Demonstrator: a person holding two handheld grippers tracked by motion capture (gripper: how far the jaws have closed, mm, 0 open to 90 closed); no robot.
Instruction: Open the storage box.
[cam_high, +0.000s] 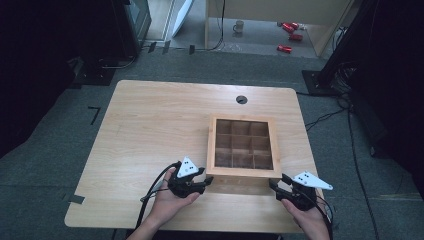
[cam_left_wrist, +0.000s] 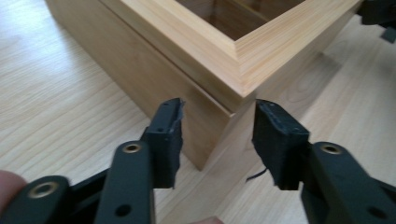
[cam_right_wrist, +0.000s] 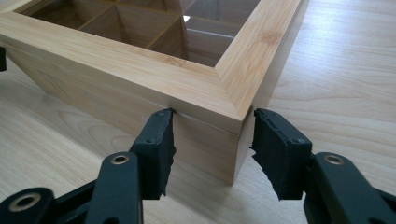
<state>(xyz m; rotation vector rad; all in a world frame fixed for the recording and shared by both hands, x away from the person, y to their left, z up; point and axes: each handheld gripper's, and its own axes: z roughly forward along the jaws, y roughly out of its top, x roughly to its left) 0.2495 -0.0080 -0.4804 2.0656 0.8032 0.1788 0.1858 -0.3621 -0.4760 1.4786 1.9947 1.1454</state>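
Straddling each claw's jaws — left claw (cam_left_wrist: 217, 135), right claw (cam_right_wrist: 212, 144) — one near corner of the wooden box (cam_high: 243, 172).

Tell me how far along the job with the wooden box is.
Done: both grippers are placed at the near corners of the wooden box, the left gripper at its near left corner, the right gripper at its near right. In hand: each set of jaws straddles its corner; whether the pads press the wood I cannot tell. Left: the box sits flat on the table, not yet lifted.
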